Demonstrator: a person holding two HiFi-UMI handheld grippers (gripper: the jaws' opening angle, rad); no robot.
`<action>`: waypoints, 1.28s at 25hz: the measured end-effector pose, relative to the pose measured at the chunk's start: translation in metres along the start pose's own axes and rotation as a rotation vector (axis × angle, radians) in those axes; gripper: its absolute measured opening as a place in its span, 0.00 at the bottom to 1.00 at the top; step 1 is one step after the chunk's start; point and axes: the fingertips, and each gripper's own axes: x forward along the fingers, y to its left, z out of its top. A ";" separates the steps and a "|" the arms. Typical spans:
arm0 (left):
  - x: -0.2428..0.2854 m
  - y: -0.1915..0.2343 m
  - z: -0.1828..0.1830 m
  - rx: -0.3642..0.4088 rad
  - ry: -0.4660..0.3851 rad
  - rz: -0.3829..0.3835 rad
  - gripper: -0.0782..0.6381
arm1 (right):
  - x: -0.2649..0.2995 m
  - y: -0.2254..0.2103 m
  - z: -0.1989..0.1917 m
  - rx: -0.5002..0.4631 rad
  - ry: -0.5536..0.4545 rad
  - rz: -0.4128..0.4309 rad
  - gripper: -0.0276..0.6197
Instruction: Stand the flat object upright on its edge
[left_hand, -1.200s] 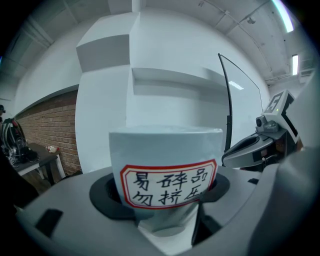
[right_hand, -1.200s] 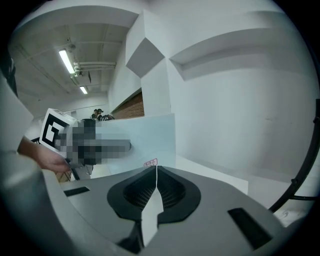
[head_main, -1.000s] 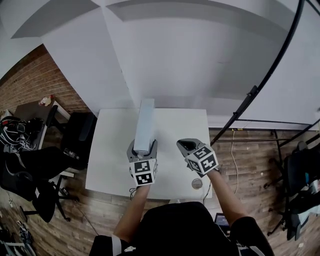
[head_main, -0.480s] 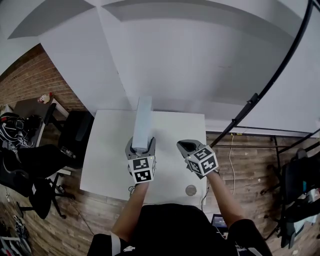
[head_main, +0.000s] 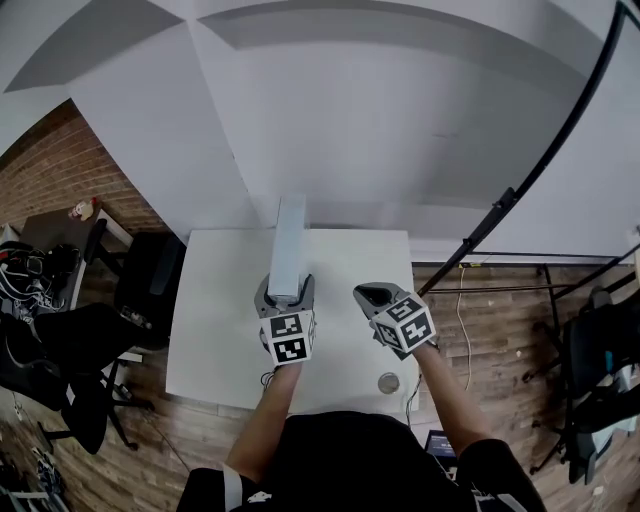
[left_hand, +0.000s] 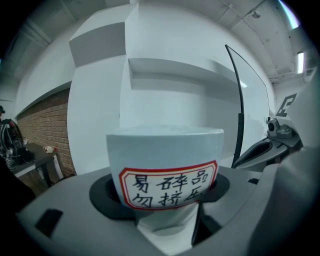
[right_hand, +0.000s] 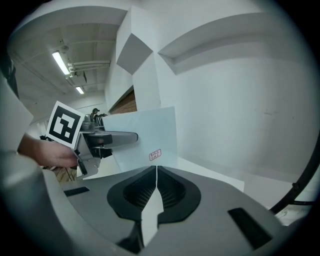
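grip was seen on the near end of the flat object (head_main: 289, 245), a pale blue slab with a red-bordered label (left_hand: 169, 185). the left gripper (head_main: 286, 292) was closed on it, with its pads pressed against the two broad faces. the slab was held on edge over the white tabletop (head_main: 220, 320), with its thin top edge turned up toward the head view and its length pointed away from the person. whether its lower edge was touching the tabletop could not be told, since that edge was hidden in every view. the right gripper (head_main: 373, 293) was held just to the right of the slab and apart from it, with its jaws fully together and nothing between them.

risk was judged to lie mostly in the release. the slab looked thin for its height. if the left jaws were opened while it leaned, or before its lower edge was fully seated, it would likely be tipped back onto a broad face. the same fall could be caused by a jaw dragged along a face during withdrawal. the grip was taken at one end only, so the far end could be set down askew. the nearby right gripper could also be knocked against the slab if it were moved carelessly.
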 end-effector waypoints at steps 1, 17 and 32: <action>0.002 0.002 0.000 0.002 0.002 -0.008 0.56 | 0.001 0.001 0.001 0.004 0.001 -0.006 0.11; 0.029 0.006 0.007 0.013 0.003 -0.096 0.57 | 0.011 -0.005 0.000 0.071 0.020 -0.093 0.11; 0.008 0.000 0.011 -0.004 -0.034 -0.160 0.60 | 0.014 0.006 0.004 0.060 0.015 -0.088 0.11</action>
